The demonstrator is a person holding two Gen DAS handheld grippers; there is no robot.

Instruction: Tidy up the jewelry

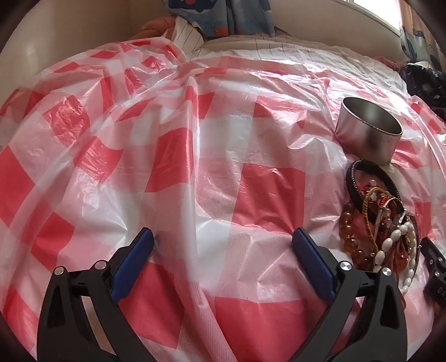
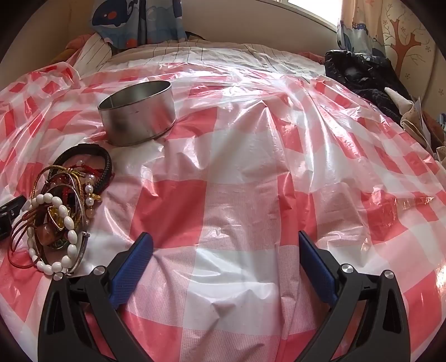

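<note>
Left hand-held gripper (image 1: 223,245) wide apart, empty; jewelry pile (image 1: 382,220) just right

A red-and-white checked plastic sheet (image 2: 237,200) lies crumpled over a bed, its folds running toward the far side. Beyond its edge shows a white striped bedcover (image 2: 211,54). A blue curtain with a whale print (image 2: 133,22) hangs at the back by the wall. A heap of black cloth (image 2: 362,72) sits at the bed's far right, beside a cream curtain with a tree pattern (image 2: 404,36).
</note>
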